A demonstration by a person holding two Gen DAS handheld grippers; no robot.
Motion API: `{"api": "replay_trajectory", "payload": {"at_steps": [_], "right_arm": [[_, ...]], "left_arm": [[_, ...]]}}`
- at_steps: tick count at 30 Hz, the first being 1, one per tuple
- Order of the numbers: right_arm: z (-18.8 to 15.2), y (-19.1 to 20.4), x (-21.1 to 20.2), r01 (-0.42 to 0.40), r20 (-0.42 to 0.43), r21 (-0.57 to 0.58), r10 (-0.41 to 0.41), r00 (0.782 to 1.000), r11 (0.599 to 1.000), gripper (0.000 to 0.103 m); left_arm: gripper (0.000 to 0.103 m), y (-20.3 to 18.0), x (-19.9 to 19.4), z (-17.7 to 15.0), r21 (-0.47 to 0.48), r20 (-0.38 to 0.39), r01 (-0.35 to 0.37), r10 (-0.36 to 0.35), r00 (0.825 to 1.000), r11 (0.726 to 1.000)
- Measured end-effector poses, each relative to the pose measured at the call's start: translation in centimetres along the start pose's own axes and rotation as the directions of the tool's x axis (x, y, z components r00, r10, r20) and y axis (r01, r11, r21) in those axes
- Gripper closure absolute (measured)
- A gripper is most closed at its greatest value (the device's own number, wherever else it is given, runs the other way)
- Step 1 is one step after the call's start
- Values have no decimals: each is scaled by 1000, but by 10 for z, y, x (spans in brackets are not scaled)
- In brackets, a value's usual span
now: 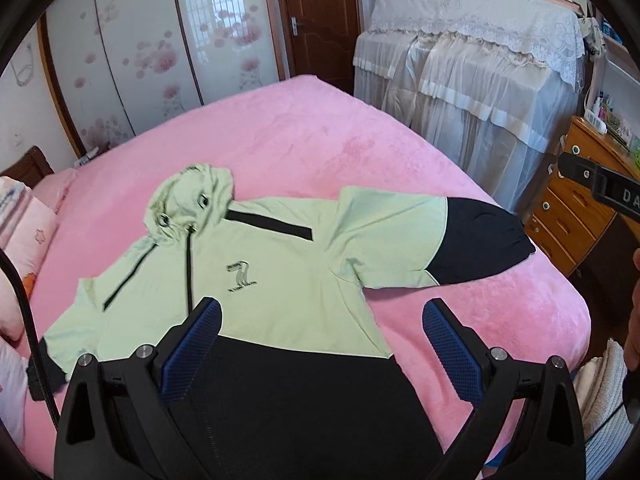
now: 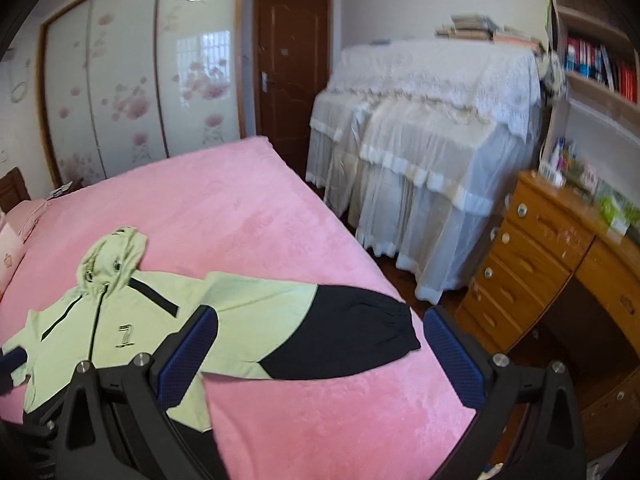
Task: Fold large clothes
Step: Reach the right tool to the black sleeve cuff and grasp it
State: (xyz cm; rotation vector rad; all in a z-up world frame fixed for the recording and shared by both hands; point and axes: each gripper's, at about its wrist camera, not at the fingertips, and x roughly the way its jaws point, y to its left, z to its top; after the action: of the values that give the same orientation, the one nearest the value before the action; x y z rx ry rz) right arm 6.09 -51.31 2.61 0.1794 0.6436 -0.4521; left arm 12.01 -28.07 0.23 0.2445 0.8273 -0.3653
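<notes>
Hooded jacket (image 1: 256, 280) flat on bed (image 1: 320, 140), unfolded, ahead of my jaws. Left gripper (image 1: 320, 344) and right gripper (image 2: 320, 352) both apart, empty. No fold made; sleeve (image 2: 320, 328) first, I judge.

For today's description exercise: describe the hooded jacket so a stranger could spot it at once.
Find the big pink bed that fills the room's middle. The hooded jacket lies spread flat on it, front up, near the front edge. It is the only pale green garment there, with black sleeve ends and a black lower band.
</notes>
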Motion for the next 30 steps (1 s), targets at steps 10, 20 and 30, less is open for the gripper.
{"api": "replay_trajectory", "payload": {"at_steps": [10,20,30], "right_arm": [[-30,-90,146,61,-297,241,13,955,969,14],[-91,-146,238,124,-464,475,129,876,871,22],[-109,-144,262,154,-456,548,139,879,822,53]], "left_arm": [[19,-9,110,2,-50,-96,30,-35,995,998],[19,-29,155,-14,-11,-41,49,-49,998,999],[19,-17,165,-13,-67,-114,50,-57,992,997]]}}
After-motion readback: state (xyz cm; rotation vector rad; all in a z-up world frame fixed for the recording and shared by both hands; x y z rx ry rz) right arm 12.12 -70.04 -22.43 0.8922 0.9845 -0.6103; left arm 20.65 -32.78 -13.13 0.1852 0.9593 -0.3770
